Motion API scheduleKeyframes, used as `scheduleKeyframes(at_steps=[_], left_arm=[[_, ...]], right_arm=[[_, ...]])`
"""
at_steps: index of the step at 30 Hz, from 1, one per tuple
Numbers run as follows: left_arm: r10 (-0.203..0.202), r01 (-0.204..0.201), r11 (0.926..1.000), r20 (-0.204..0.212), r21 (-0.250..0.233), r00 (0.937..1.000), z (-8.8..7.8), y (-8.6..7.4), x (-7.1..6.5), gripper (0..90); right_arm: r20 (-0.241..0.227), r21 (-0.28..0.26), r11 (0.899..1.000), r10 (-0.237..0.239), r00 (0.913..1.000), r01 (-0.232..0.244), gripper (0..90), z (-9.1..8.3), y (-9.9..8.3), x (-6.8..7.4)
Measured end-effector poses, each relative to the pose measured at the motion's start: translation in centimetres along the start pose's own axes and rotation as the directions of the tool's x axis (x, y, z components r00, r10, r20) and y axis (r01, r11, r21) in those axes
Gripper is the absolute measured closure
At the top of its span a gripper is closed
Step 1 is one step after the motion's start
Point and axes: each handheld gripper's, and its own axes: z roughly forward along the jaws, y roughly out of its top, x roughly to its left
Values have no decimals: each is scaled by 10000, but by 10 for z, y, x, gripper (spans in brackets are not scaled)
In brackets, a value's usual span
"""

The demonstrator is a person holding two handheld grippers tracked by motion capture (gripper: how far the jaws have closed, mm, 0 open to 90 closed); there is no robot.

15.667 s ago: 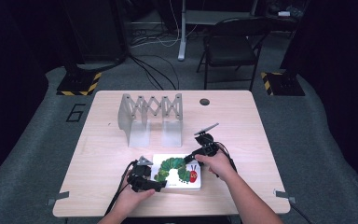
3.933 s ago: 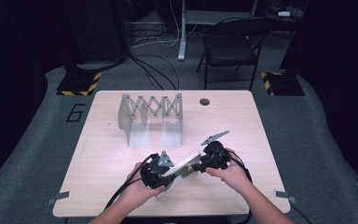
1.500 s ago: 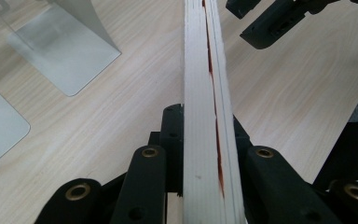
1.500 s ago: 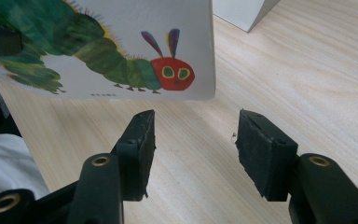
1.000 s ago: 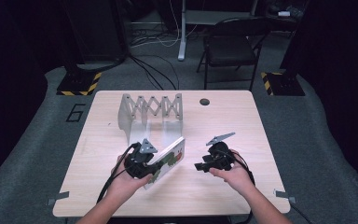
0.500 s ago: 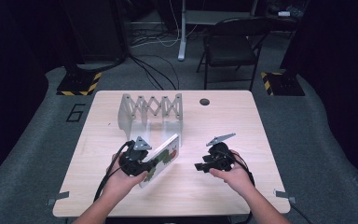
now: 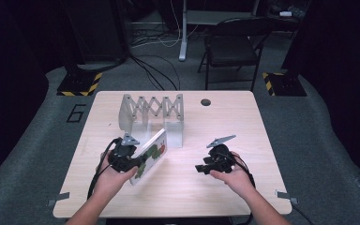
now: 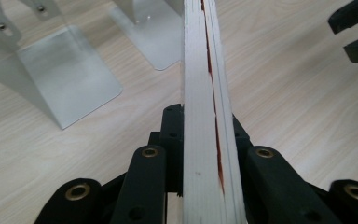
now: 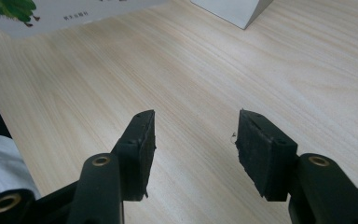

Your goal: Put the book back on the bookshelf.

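Observation:
A thin white picture book (image 7: 151, 155) with a green and red caterpillar on its cover stands tilted on edge, lifted off the table. My left gripper (image 7: 138, 161) is shut on its lower edge. In the left gripper view the book's page edges (image 8: 207, 93) run straight up between the jaws. My right gripper (image 7: 200, 168) stands open over bare wood at the table's right, nothing between its pads (image 9: 140, 140). The book's cover corner (image 9: 51, 11) shows at the top left of the right gripper view.
A silver accordion-style book rack (image 7: 152, 112) stands at the table's back centre, its flat metal feet (image 8: 70, 79) just ahead of the book. A round cable hole (image 7: 206, 101) lies behind. A folding chair (image 7: 232, 44) stands beyond the light wood table (image 7: 262, 136).
The left gripper has carried the book up and toward the rack, tilting it more upright. The right gripper let go of it earlier and has stayed open at the right.

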Motion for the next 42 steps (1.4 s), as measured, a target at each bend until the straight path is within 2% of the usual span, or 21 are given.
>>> scheduleKeyframes(at_steps=[4, 7, 9, 10, 11, 15, 17, 20, 21, 29, 33, 38, 41, 42], left_arm=[[-297, 295, 9995, -294, -82, 9991, -4, -4, 12, 761], [-400, 402, 9992, -401, 41, 9984, -6, -6, 19, 762], [-506, 510, 9987, -474, 77, 9976, -6, -7, 22, 761], [-598, 601, 9982, -498, 43, 9970, -6, -8, 25, 761], [-610, 614, 9981, -561, 58, 9966, -6, -9, 27, 761], [-946, 944, 9955, -778, -56, 9925, -6, -11, 34, 761], [-1044, 1040, 9945, -917, -91, 9903, -7, -12, 37, 761], [-1226, 1218, 9925, -1029, -137, 9871, -7, -13, 41, 761], [-1431, 1405, 9896, -1112, -310, 9834, -6, -13, 41, 762], [-1795, 1730, 9834, -1534, -547, 9717, -7, -14, 50, 761], [-1860, 1794, 9824, -1732, -527, 9672, -5, -14, 53, 761], [-1953, 1883, 9806, -1808, -550, 9639, -2, -11, 55, 761], [-2018, 1948, 9793, -1882, -551, 9612, 0, -8, 56, 761], [-2101, 2017, 9775, -1951, -623, 9580, 1, -7, 56, 761]], right_arm=[[20, -53, 10000, 35, 10000, -35, 471, 1, -1, 0], [31, -35, 10000, 32, 10000, -32, 471, 1, -1, -1], [25, -172, 9996, 210, 9998, -209, 471, 3, -1, 0], [-15, -121, 9999, 19, 10000, -19, 471, 3, -2, -1], [21, -45, 10000, 84, 10000, -84, 471, 3, -2, 0], [-3, -11, 10000, -57, 10000, 57, 471, 4, -3, -1], [18, 18, 10000, 81, 10000, -82, 471, 4, -3, -1], [5, 35, 10000, 38, 10000, -38, 471, 3, -5, -3], [48, 16, 10000, 50, 10000, -50, 471, 3, -5, -3], [28, 41, 9999, 127, 9999, -127, 470, 2, -5, -3], [39, 90, 10000, -19, 10000, 19, 469, 2, -4, -3], [30, 97, 9999, -94, 10000, 94, 469, 3, -3, -3], [41, 57, 10000, 27, 10000, -27, 469, 3, -3, -4], [27, 37, 10000, 65, 10000, -65, 469, 4, -3, -4]])
